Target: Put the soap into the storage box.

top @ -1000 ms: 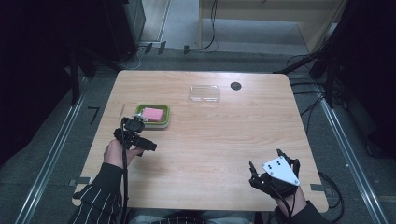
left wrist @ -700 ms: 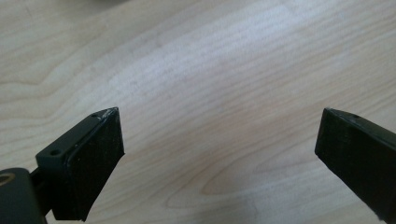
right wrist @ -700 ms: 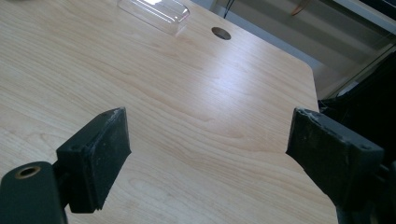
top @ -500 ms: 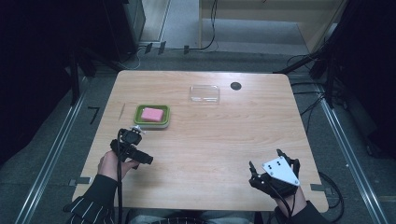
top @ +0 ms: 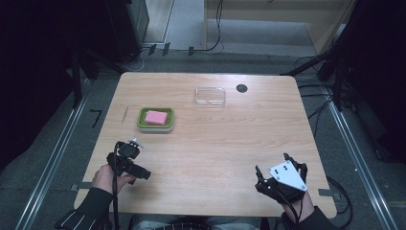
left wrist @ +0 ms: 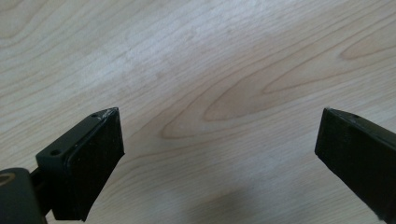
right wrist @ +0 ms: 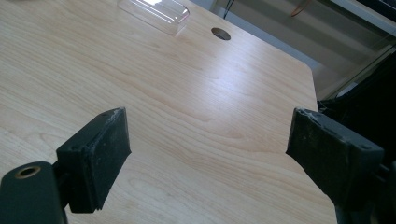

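resting between steps, it seems: left gripper (top: 128,162) and right gripper (top: 280,178) low over the near bench (top: 225,134), jaws of both spread wide, holding nothing. pink sponge (top: 155,117) in green tray (top: 141,122) mid-left, clear lid (top: 209,95) well apart toward the far edge; likely next, reaching for lid or tray. since a second ago, left gripper drawn back from just beside the tray.

Bare counter (top: 215,143) spans the frame's middle and lower half; upper middle, a green tray (top: 155,119) and a clear lid (top: 209,96) obstruct.
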### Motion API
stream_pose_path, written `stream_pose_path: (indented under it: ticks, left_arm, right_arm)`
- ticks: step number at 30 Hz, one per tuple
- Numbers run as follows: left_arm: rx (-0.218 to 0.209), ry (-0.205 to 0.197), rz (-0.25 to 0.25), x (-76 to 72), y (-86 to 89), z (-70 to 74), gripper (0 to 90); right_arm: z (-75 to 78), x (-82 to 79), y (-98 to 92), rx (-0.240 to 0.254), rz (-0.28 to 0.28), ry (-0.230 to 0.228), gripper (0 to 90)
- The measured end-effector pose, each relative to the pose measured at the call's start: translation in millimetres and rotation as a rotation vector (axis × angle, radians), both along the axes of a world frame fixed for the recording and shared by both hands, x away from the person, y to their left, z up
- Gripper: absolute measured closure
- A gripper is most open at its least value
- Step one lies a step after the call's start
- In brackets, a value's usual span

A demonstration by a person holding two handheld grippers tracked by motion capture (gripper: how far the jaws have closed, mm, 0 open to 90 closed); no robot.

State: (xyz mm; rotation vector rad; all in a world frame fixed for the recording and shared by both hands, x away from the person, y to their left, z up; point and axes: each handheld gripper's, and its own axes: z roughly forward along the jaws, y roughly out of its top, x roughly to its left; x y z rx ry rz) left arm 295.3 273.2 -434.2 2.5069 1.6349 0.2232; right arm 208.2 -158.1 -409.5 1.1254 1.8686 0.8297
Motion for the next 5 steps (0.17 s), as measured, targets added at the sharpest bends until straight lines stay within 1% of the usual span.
stream_pose_path:
  ticks: [1, 5]
  left_arm:
    - [0.000, 0.004, -0.002, 0.0, 0.5, -0.5, 1.8]
    - [0.005, -0.003, -0.004, 1.0, -0.8, -0.2, 1.8]
  right_arm:
    - [0.0, 0.0, -0.1, -0.001, 0.000, -0.002, 13.1]
    - [-0.2, 0.3, -0.8, 0.002, 0.000, -0.003, 13.1]
